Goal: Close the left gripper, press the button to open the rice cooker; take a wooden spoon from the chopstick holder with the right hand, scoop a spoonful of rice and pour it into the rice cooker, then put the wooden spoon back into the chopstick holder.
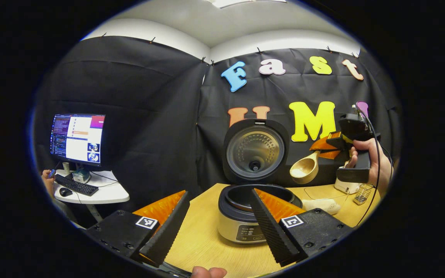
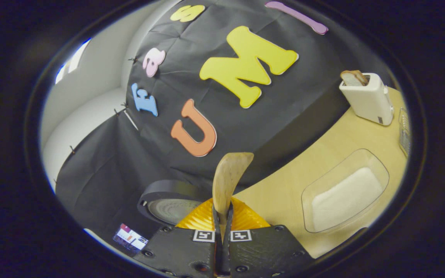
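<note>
Pale wood counter [image 1: 203, 239] inside black-draped booth. Rice cooker [image 1: 242, 220] at centre, lid up; clear tray [image 2: 344, 193] holding white rice. Left tool [image 1: 214, 227] spread open; right tool [image 2: 222, 216] clamped on wooden spoon [image 2: 228, 177], raised right of cooker.

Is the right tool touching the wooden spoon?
Touching. In the right gripper view, the right tool has both fingers pressed on the wooden spoon handle, with no gap.
</note>
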A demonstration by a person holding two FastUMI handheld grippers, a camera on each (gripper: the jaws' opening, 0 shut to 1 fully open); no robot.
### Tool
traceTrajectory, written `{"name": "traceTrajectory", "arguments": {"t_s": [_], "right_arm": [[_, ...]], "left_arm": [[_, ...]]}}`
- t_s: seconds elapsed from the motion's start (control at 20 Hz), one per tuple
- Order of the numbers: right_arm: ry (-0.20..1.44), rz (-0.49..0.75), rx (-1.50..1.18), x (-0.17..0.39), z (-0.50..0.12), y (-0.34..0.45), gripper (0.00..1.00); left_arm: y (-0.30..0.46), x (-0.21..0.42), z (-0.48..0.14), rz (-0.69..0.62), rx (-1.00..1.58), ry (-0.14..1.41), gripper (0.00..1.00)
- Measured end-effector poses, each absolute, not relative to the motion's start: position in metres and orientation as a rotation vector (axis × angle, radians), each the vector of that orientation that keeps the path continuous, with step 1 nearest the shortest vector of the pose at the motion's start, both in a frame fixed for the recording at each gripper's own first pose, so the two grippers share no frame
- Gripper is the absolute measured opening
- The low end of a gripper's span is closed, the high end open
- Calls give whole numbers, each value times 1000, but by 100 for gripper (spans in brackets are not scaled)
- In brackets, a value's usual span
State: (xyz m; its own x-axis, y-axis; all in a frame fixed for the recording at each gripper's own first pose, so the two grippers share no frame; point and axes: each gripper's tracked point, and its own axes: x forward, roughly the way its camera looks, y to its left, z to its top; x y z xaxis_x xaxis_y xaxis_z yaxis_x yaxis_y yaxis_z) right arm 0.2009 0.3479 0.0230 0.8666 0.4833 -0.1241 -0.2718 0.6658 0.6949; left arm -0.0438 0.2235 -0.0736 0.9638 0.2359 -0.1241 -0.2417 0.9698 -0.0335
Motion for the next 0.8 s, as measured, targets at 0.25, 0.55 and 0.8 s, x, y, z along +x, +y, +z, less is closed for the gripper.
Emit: {"name": "traceTrajectory", "arguments": {"t_s": [0.25, 0.55, 0.8], "right_arm": [[291, 458, 578, 196, 16, 390, 0], [220, 484, 383, 188, 18, 422, 0], [198, 483, 279, 193, 14, 431, 0]], "left_arm": [[238, -48, -75, 269, -47, 120, 100], [238, -47, -76, 264, -51, 124, 100], [243, -48, -75, 271, -64, 110, 100]]}}
